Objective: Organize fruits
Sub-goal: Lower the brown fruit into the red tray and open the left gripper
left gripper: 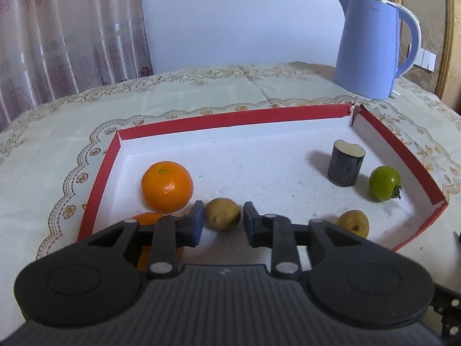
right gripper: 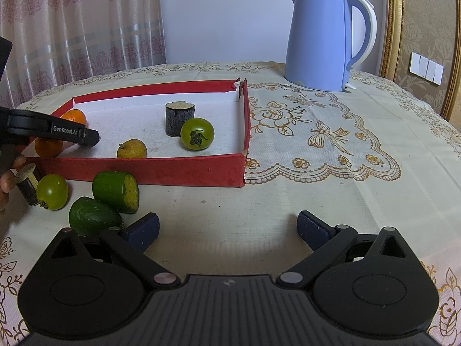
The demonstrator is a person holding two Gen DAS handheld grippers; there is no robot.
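Observation:
A red tray (left gripper: pixel 99 178) with a white floor holds the fruit. My left gripper (left gripper: pixel 224 219) is low inside it, open, its blue pads on either side of a small yellow-brown fruit (left gripper: pixel 223 214) that rests on the floor, with a slight gap at the right pad. Beside it lie an orange (left gripper: pixel 167 186), a second orange (left gripper: pixel 147 218) half hidden by the gripper, another yellow fruit (left gripper: pixel 354 222), a green tomato (left gripper: pixel 384 183) and a dark cut stalk piece (left gripper: pixel 345 163). My right gripper (right gripper: pixel 227 227) hangs wide open over bare cloth, holding nothing.
In front of the tray's wall (right gripper: pixel 173 170) lie a cut green fruit (right gripper: pixel 116 191), a whole green fruit (right gripper: pixel 93 216), a green tomato (right gripper: pixel 52 191) and a dark stalk piece (right gripper: pixel 27 184). A blue kettle (right gripper: pixel 319 40) stands at the back. A hand (right gripper: pixel 7 180) shows at the left.

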